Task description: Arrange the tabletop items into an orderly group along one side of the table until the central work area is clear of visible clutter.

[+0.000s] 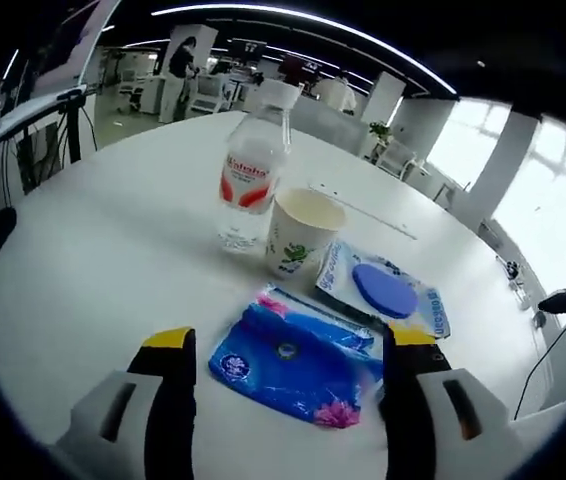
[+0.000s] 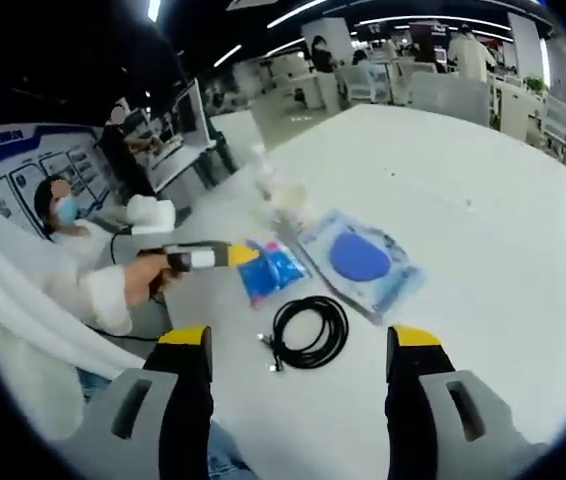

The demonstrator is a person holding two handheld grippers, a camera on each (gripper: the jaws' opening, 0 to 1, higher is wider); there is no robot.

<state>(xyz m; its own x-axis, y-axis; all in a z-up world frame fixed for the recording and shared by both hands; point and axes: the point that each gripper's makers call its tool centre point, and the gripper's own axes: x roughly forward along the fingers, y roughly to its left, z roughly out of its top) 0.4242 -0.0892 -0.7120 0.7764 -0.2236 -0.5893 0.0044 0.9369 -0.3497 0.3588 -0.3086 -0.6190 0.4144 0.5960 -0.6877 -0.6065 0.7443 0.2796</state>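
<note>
On the white table (image 1: 113, 230) a blue tissue pack (image 1: 293, 355) lies between the open jaws of my left gripper (image 1: 288, 345). Behind it stand a paper cup (image 1: 303, 232) and a clear water bottle (image 1: 253, 180) with a red label. A clear packet with a blue disc (image 1: 383, 290) lies to the cup's right. In the right gripper view, my right gripper (image 2: 298, 345) is open above a coiled black cable (image 2: 308, 332). Beyond it lie the packet (image 2: 361, 258) and the tissue pack (image 2: 271, 268), where the left gripper (image 2: 198, 258) reaches in, held by a person's hand (image 2: 148, 275).
A person in white (image 2: 73, 270) sits at the table's edge on the left of the right gripper view. The table (image 2: 483, 200) stretches bare to the right of the items. Desks, chairs and people fill the office background (image 1: 203, 80).
</note>
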